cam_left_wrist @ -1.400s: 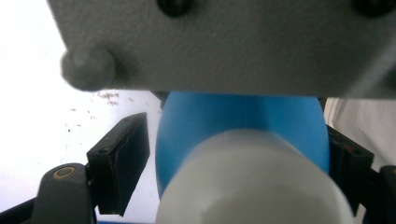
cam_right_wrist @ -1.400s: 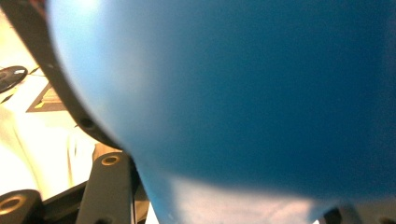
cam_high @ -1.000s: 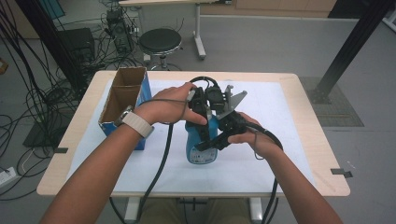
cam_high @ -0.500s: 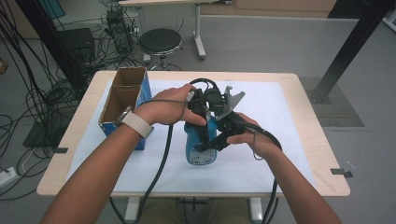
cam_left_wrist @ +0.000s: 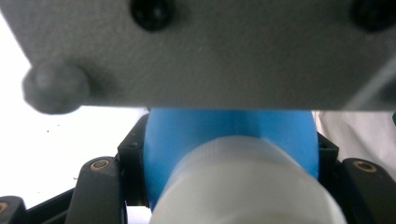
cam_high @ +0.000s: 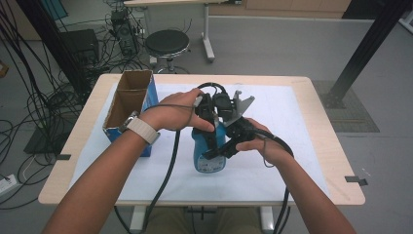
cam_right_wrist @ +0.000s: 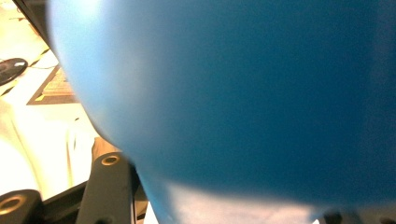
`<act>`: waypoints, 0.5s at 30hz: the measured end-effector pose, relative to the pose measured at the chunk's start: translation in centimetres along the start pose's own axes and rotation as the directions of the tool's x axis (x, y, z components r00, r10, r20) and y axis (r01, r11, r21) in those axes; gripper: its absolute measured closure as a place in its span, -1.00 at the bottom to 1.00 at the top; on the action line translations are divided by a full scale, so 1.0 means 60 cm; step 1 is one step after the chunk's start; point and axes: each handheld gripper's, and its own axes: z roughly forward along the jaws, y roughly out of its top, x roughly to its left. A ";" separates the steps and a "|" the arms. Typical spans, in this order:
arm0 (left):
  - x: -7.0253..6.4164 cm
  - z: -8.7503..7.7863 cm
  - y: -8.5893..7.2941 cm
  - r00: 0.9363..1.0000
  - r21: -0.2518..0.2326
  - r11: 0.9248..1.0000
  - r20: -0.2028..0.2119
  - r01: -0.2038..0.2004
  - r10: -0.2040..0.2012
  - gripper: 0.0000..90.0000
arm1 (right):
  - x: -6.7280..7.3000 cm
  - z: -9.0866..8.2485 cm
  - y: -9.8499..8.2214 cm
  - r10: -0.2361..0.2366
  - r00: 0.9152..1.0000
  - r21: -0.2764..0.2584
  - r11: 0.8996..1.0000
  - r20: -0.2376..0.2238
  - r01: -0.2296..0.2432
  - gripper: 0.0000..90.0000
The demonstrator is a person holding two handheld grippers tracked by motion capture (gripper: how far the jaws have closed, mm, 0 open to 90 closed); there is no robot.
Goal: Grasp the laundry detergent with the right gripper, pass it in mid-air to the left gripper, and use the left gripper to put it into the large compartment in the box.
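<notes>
Both grippers clamp one blue bottle (cam_high: 208,155) standing on the white sheet (cam_high: 292,117) mid-table: the right gripper (cam_high: 220,150) grips its body, the left gripper (cam_high: 207,119) — whose jaws have just been closing — pinches the top. Its own view shows what the high view hides: a white cap (cam_left_wrist: 243,186) between black jaws. Farther left stands an open cardboard box (cam_high: 127,105) — contents hidden.

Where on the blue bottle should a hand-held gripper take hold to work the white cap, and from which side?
Grip the white cap from above, along the neck's axis: the blue bottle stands upright on the table, and the cap's round, ribbed side gives the jaws two opposite faces. The right hand-held gripper best steadies the wider body from the side.
</notes>
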 end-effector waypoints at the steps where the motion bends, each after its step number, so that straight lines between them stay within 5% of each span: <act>1: 0.000 0.000 0.000 1.000 -0.002 1.000 0.001 0.000 0.000 -0.17 | 0.000 0.000 0.000 0.000 1.000 0.000 1.000 0.000 0.000 -0.04; 15: -0.001 -0.001 -0.002 1.000 -0.009 1.000 -0.001 0.005 -0.005 -0.17 | 0.001 0.000 0.002 -0.003 1.000 0.003 1.000 -0.002 0.003 -0.04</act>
